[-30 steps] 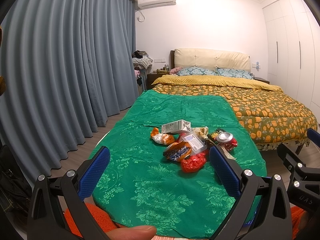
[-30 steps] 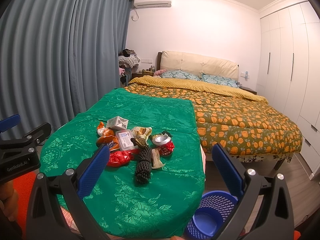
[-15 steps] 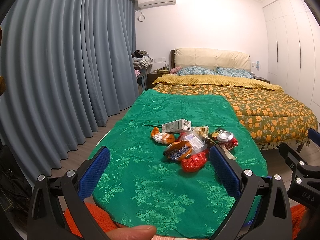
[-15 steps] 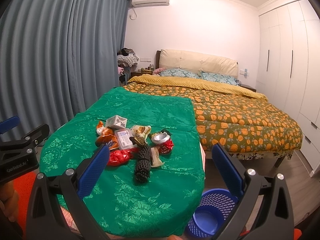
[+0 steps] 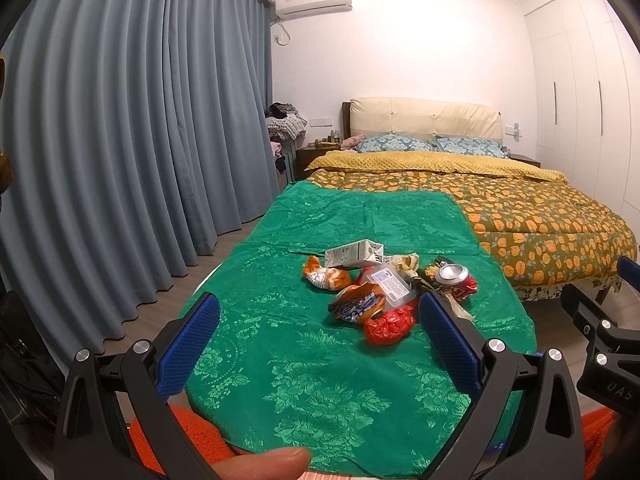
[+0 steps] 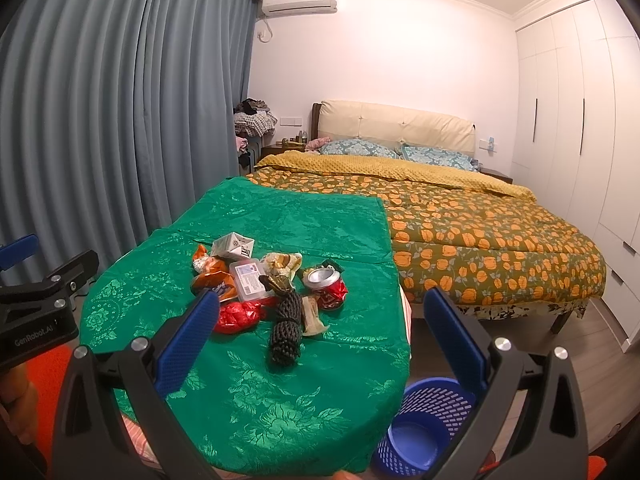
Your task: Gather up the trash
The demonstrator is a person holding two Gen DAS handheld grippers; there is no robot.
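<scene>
The trash lies heaped in one cluster near the counter's right edge, toward its middle. A white carton lies on its side at the far end; beside it are orange snack bags and a clear plastic box. A crushed red can (top end up) sits rightmost. Nearest are a crumpled red wrapper and a black rope bundle. A blue basket stands on the floor by the counter's near right corner.
</scene>
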